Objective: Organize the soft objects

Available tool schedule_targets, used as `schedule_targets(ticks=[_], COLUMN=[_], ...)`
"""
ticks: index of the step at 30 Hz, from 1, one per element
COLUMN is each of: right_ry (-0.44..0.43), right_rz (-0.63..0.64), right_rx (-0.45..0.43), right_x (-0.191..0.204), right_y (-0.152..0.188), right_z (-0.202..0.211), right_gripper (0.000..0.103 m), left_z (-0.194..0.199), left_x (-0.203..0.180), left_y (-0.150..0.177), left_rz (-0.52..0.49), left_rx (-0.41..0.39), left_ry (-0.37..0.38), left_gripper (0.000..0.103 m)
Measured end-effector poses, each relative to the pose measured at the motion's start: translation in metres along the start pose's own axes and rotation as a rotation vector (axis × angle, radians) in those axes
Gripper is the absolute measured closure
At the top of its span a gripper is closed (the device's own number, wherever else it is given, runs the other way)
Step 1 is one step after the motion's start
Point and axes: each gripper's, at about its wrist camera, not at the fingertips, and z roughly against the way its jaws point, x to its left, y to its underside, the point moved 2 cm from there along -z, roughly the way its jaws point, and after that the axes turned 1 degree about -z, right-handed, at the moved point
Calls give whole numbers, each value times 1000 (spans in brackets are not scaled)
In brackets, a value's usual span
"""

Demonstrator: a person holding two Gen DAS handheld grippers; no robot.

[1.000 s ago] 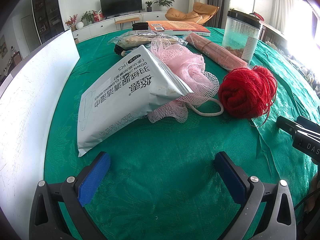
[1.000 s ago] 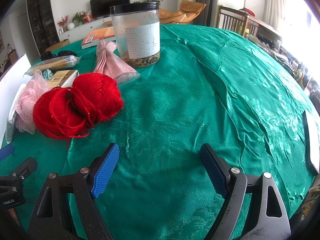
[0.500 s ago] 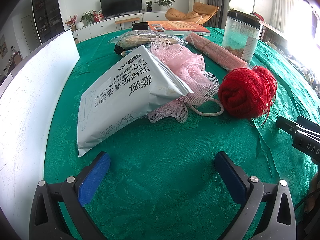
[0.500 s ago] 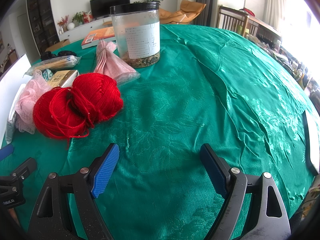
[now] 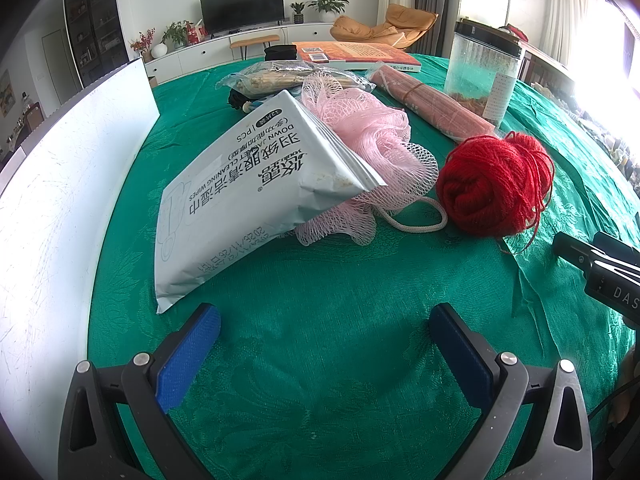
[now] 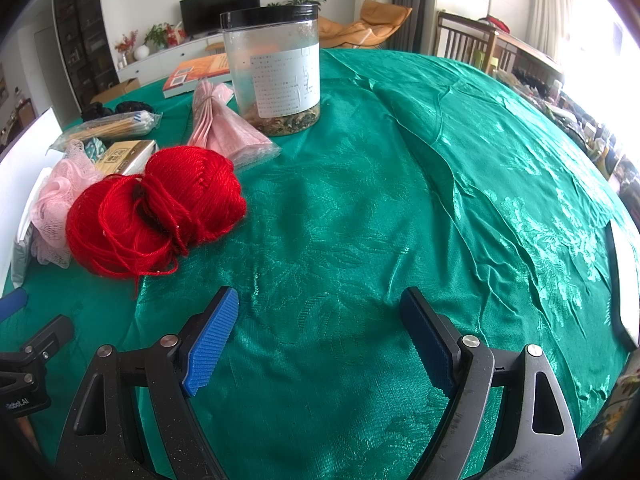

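Note:
A red yarn ball [image 5: 494, 184] lies on the green tablecloth [image 5: 320, 340], to the right of a pink mesh bath pouf [image 5: 372, 140] and a grey-white wipes pack [image 5: 256, 196] leaning on the pouf. In the right wrist view the yarn [image 6: 152, 212] lies at the left, the pouf [image 6: 56, 200] behind it. My left gripper [image 5: 326, 344] is open and empty, short of the wipes pack. My right gripper [image 6: 320, 336] is open and empty over bare cloth, right of the yarn.
A clear jar with a black lid [image 6: 276, 76], a pink wrapped bundle [image 6: 228, 132], a clear bag of sticks [image 5: 280, 78] and an orange book [image 5: 356, 52] stand further back. A white board [image 5: 52, 200] stands along the left side.

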Motion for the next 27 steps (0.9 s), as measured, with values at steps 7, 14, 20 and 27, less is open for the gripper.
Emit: schedule_targets(ticks=[7, 14, 20, 27], right_ry=[0, 0, -62, -219], right_rz=[0, 0, -55, 48], right_rx=[0, 0, -25, -190], right_x=[0, 0, -8, 51], right_y=[0, 0, -1, -42], right_z=[0, 0, 7, 46], right_gripper=[18, 18, 18, 18], left_z=[0, 0, 7, 9], left_x=[0, 0, 0, 2], left_y=[0, 0, 7, 10], left_rz=[0, 0, -19, -6], left_rx=[0, 0, -3, -10], left_ry=[0, 0, 12, 15], left_gripper=[0, 0, 0, 0])
